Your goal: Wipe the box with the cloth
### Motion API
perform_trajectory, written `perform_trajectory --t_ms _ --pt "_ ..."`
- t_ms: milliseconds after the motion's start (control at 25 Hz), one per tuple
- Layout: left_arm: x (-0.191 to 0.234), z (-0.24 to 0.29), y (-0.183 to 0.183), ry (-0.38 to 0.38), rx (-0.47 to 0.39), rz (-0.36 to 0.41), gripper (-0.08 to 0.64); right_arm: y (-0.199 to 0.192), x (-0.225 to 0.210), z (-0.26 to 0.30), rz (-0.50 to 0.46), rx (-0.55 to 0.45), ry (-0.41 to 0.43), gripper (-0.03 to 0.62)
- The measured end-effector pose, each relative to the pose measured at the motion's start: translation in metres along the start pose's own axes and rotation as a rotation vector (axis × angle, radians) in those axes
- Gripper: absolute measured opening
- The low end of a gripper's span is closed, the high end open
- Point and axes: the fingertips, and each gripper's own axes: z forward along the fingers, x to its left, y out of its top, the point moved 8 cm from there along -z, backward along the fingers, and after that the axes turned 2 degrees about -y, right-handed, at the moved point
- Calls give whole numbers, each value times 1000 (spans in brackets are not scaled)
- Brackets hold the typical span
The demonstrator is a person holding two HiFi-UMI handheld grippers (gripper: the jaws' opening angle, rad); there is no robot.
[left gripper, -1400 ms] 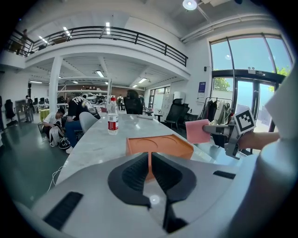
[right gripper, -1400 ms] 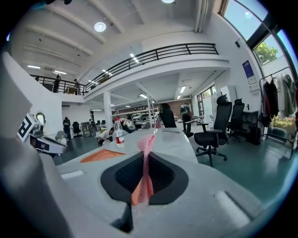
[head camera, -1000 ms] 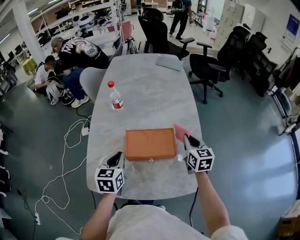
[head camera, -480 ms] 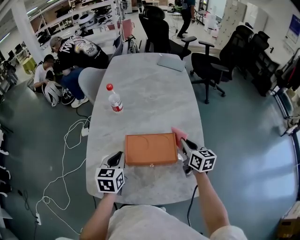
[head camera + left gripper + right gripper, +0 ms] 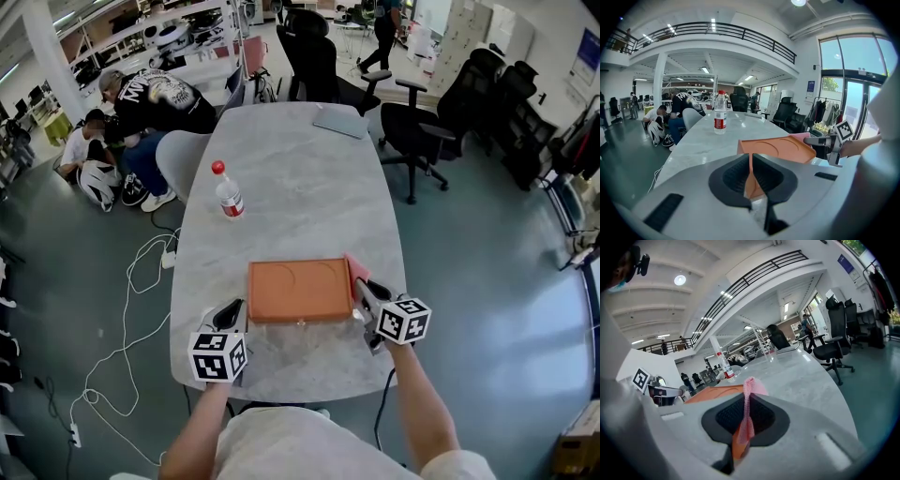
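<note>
**Grey table: the pink cloth comes up to the box**

Big and grey, the table carries the box near its near edge.

The right gripper has its jaws squeezed tight on the pink cloth. The cloth sticks up out of the tips like a little flag. A moment ago this gripper was a bit further from the box. Now it has swung in, and the cloth sits right at the right side of the orange box, by its far right corner. It looks like it touches the box there, but I can't be sure. I think this means the wiping is just about to start, and the flat top is not wiped yet.

The left gripper has its jaws pressed together. Only a thin orange line shows between them, and I can't tell if that is the box. Its tips stay just beside the near left corner of the box, maybe to keep the box from sliding.

Further up the table, near the left edge, stands a water bottle, well apart from the box.
</note>
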Motion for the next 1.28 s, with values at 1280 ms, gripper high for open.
perform_trajectory --t_ms 1280 --pt "-19 -36 -22 -26 -22 5 26 -48 45 -63 -27 38 32 15"
